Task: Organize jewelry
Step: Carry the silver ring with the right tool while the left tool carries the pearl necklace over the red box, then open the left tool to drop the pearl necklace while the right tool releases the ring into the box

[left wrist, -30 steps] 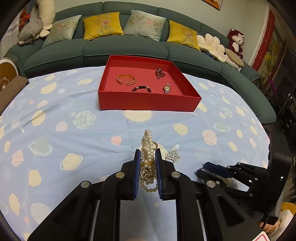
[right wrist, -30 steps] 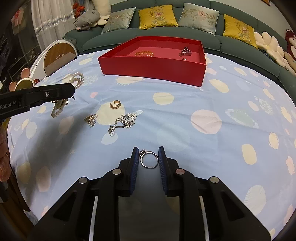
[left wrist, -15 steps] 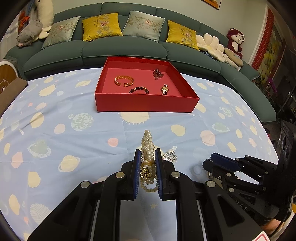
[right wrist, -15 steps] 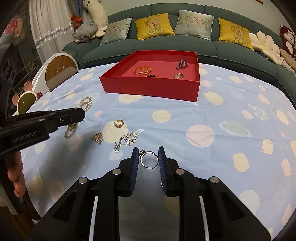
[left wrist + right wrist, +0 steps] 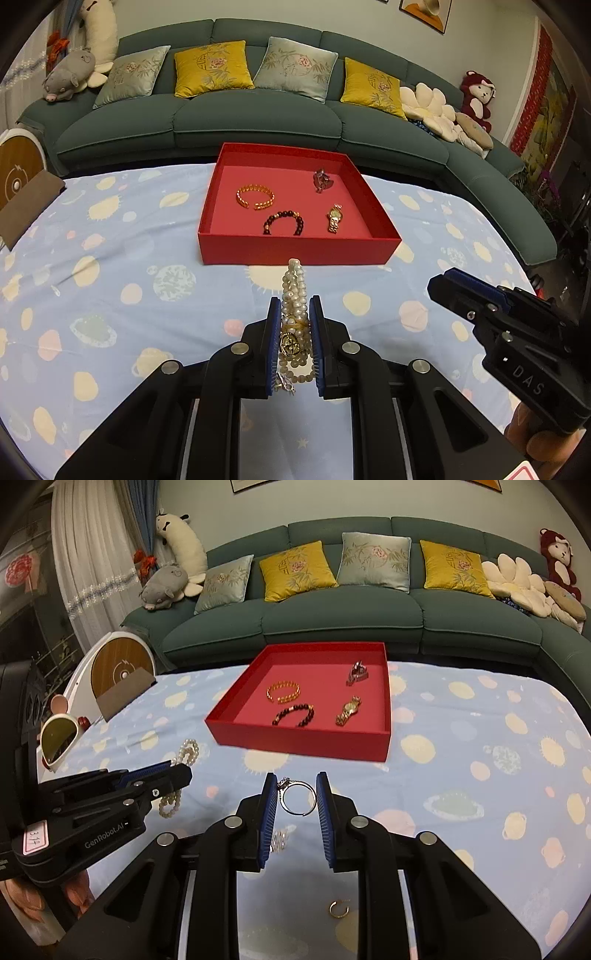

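Pearl necklace sits clamped in left claw; silver ring, seemingly pinched, between right claw pads.

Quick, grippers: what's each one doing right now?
Left gripper: shut on the pearl bracelet.
Right gripper: shut on the silver ring.

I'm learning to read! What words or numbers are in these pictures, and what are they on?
"GenRobot.AI" on the side of the left gripper.
"314", handwritten on a pink sticker on that same gripper; the first digit is unclear.
"DAS" on the side of the right gripper.
The pink sticker at the corner of the left wrist view is cut off, so nothing reads there.
The watch face is too small to read.
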Demonstrator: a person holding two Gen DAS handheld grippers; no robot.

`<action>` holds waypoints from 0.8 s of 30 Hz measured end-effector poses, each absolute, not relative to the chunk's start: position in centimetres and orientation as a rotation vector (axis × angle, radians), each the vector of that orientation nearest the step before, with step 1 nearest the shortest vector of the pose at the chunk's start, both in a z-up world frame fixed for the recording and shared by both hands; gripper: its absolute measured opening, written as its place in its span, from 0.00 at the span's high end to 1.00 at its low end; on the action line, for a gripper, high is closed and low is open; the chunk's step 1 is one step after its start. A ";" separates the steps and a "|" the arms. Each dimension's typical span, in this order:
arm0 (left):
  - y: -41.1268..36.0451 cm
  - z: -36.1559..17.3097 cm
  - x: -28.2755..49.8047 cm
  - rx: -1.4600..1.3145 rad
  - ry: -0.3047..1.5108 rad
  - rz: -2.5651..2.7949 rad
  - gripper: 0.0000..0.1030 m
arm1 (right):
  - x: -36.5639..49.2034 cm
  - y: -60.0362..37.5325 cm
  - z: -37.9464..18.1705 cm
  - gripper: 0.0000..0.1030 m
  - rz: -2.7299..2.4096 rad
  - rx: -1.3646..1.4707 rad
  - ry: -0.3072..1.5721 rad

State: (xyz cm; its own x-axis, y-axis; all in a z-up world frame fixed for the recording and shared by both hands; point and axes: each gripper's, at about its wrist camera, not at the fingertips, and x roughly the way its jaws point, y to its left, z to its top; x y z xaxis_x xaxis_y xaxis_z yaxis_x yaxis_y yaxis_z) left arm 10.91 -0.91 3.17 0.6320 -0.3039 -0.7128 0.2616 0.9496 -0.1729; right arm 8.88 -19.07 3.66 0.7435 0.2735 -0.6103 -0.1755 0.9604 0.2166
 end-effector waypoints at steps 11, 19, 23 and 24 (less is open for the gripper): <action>-1.0 8.4 18.3 -0.034 0.729 -0.309 0.87 | 15.8 -19.5 9.1 0.80 0.238 0.131 0.613; -2.2 6.7 26.8 -0.025 0.756 -0.303 0.87 | 24.3 -20.9 6.3 0.80 0.177 0.160 0.686; -3.0 4.6 30.5 -0.012 0.789 -0.291 0.87 | 27.5 -21.4 4.1 0.80 0.158 0.186 0.732; -3.1 4.2 31.2 -0.009 0.792 -0.282 0.87 | 28.1 -21.4 3.6 0.80 0.156 0.188 0.742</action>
